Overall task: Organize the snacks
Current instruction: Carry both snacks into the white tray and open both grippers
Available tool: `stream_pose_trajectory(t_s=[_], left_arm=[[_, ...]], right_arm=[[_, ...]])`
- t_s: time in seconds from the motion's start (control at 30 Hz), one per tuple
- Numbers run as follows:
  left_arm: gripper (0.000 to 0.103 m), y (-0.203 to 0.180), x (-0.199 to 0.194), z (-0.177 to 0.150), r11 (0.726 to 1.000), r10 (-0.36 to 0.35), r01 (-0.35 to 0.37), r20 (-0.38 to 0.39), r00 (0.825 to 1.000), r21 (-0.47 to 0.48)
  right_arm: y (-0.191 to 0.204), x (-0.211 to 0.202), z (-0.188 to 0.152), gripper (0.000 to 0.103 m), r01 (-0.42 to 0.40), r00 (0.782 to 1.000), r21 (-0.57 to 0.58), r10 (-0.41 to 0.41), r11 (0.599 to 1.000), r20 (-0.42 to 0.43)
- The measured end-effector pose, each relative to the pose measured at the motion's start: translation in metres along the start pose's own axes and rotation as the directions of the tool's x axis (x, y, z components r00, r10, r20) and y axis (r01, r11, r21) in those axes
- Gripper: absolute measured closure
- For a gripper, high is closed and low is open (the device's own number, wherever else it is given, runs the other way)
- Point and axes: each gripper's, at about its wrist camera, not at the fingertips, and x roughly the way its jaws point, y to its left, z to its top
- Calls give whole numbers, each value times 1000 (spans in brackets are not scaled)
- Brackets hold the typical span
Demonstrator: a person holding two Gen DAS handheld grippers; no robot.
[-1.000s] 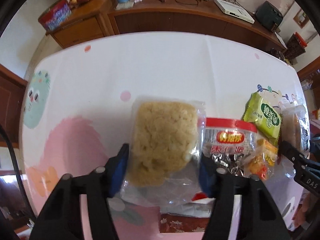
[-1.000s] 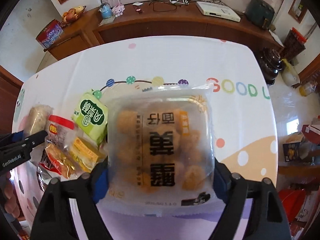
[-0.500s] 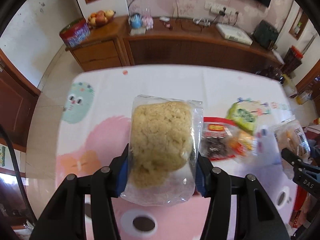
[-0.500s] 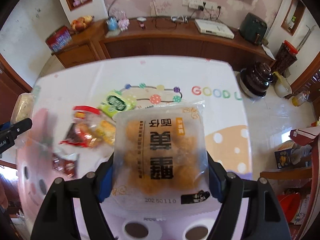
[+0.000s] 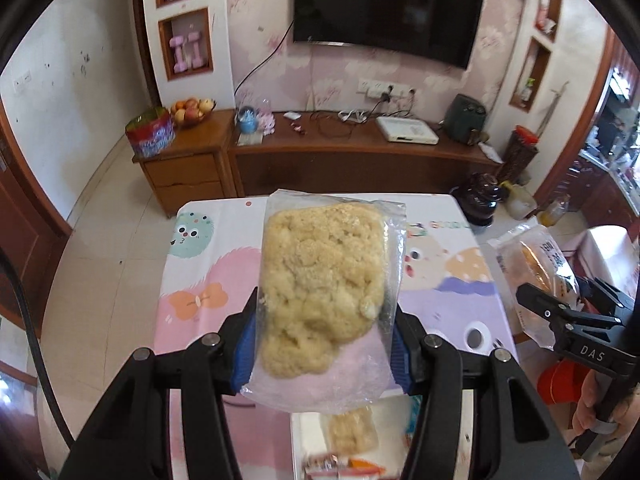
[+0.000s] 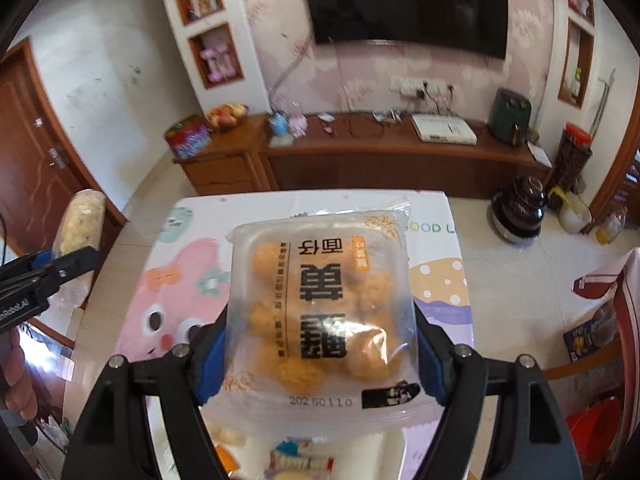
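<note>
- Both blue pads of the left gripper (image 5: 325, 344) press on the side edges of a clear bag of pale rice crisp (image 5: 324, 292), so its fingers (image 5: 243, 340) stand a moderate width apart, pinching the bag across its lower half.
- That bag stands up between the fingers, held in the air above the table (image 5: 200, 292) with its cartoon-printed cloth; the clear wrapper's loose bottom edge hangs below the pads.
- Spread wider, the right gripper (image 6: 320, 354) clamps a frosted pack of golden fried balls (image 6: 324, 312) by its two side edges; over the last second its jaws have closed a little on the pack.
- That pack bears large black printed characters and a date stamp near its lower edge, and it too hangs clear above the table.
- From the left wrist view the right gripper shows at the far right with its pack, well apart from the rice crisp bag.
- Below the held bags, at the near edge of the table, lie more snacks (image 5: 352, 436), blurred: another pale crisp piece and some colourful wrappers.
- Behind the table stands a long wooden sideboard (image 5: 352, 160) under a wall-mounted television (image 5: 384, 8).
</note>
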Motion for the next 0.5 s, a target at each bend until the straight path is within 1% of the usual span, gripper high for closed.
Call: stream_pose_trajectory(t_s=[0.1,0.27,0.37,0.47,0.5], left_arm=[[50,-4,-29,-24,1000,-17,17,21,1000,6],[50,-9,-55,-66,1000,-29,30,51,998,-4],[50,-9,-56,-91,998,-54,56,55,997,-34],[50,-8,-49,-117,995,-77,80,59,995,-63],[50,-10,-44,-125,995,-74,77,54,996,-70]], right_arm=[[14,-31,-19,25,-19,999,-29,20,999,44],[28,-63,-56,24,-58,995,-26,60,998,83],[33,-71,-77,24,-70,992,-24,72,997,100],[38,-75,-100,24,-48,991,-36,52,998,125],[38,-74,-109,24,-36,991,-31,40,999,130]])
